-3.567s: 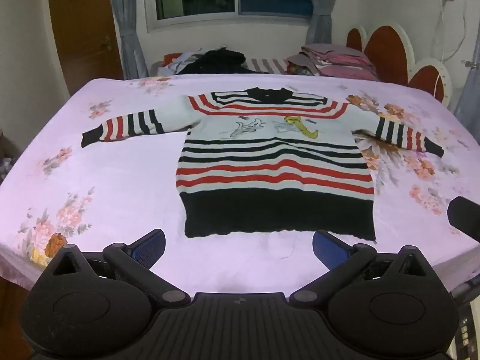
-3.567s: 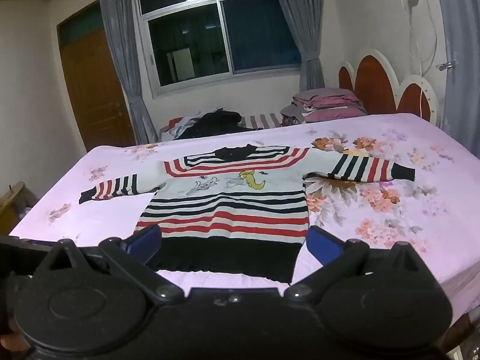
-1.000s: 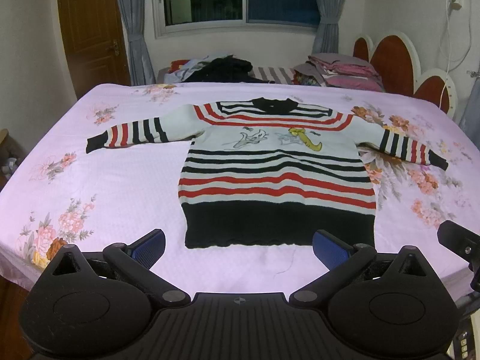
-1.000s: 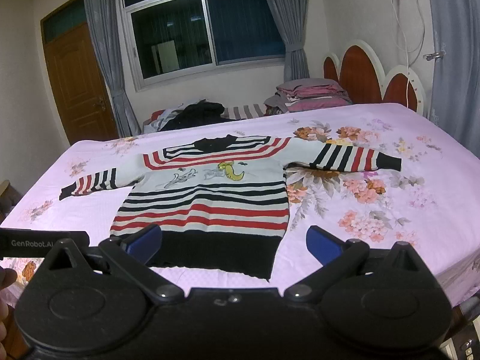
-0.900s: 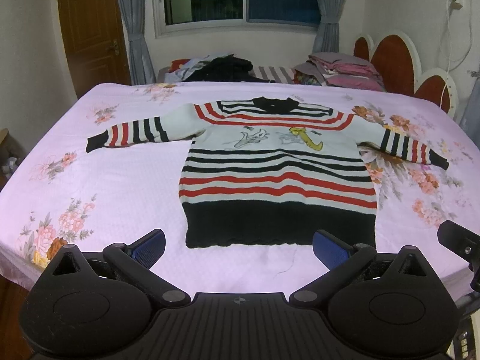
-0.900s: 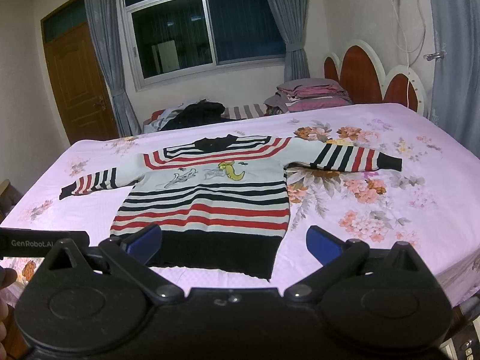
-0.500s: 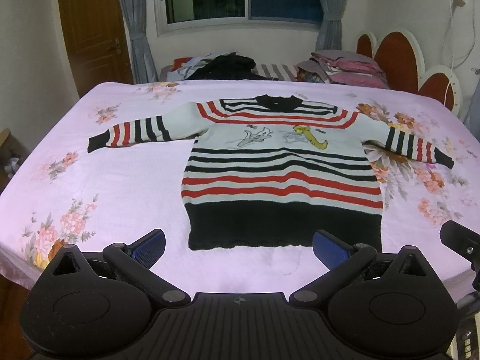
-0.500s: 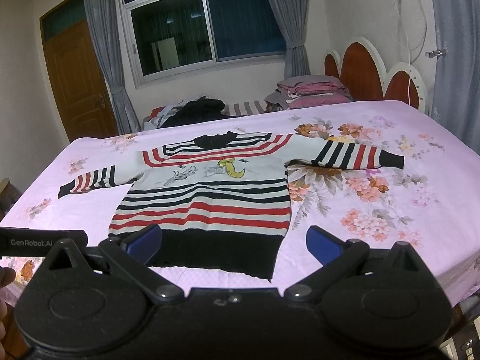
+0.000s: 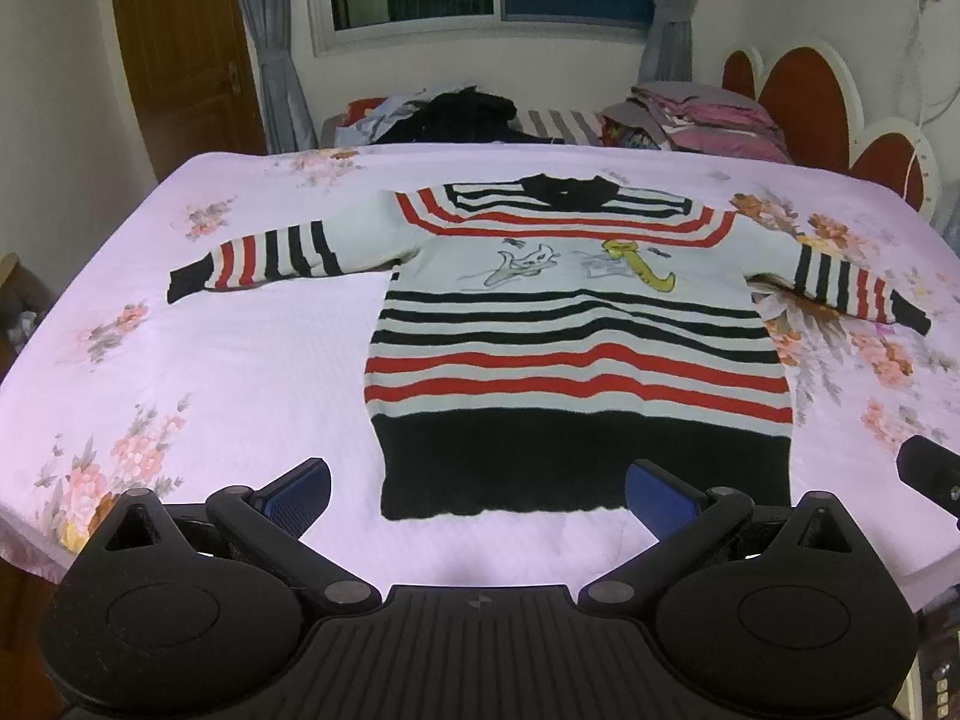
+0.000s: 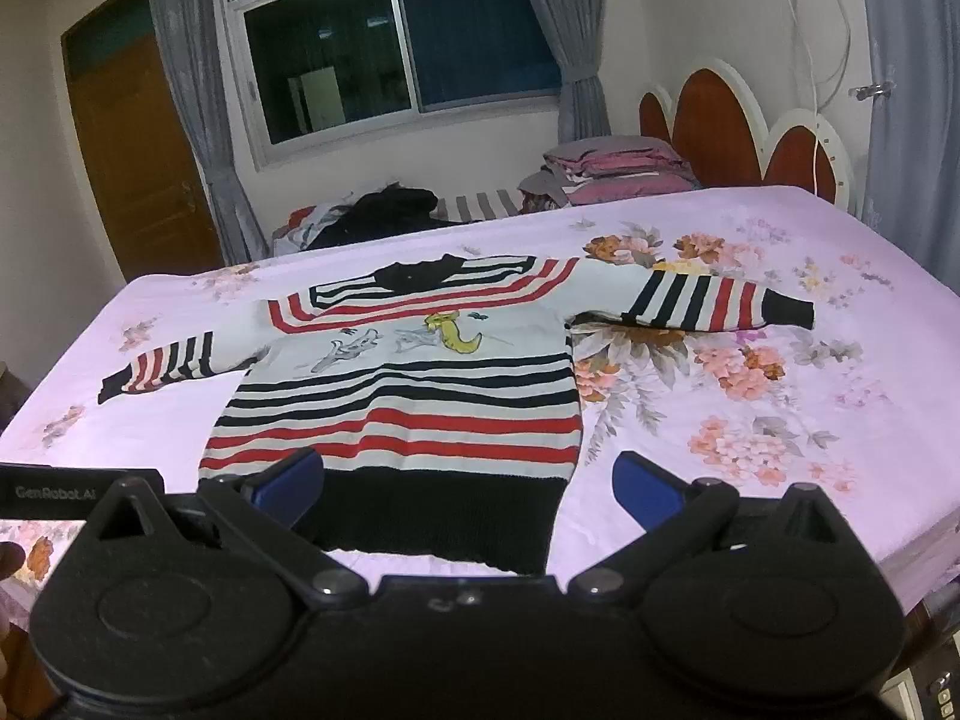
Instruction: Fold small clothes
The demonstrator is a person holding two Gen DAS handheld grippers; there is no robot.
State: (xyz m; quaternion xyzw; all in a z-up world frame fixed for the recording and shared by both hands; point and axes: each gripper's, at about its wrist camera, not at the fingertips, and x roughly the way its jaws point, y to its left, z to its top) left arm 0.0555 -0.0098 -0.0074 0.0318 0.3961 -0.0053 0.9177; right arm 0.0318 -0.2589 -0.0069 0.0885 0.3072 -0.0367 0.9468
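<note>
Left gripper (image 9: 477, 489) spread wide, gripping nothing, right gripper (image 10: 468, 483) likewise, both short of the black hem of the striped sweater (image 9: 576, 330) lying flat, sleeves out, on the pink floral bedspread (image 9: 240, 372), bare cloth all round, hem partly hidden behind right fingers (image 10: 288, 480), clothes heap (image 9: 456, 114) beyond, window (image 10: 396, 36), headboard (image 10: 720, 126).

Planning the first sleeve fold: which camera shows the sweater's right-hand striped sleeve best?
Right wrist: the striped sleeve lies full-length, cuff clear. Left wrist squeezes that sleeve against the frame's distorted edge.
</note>
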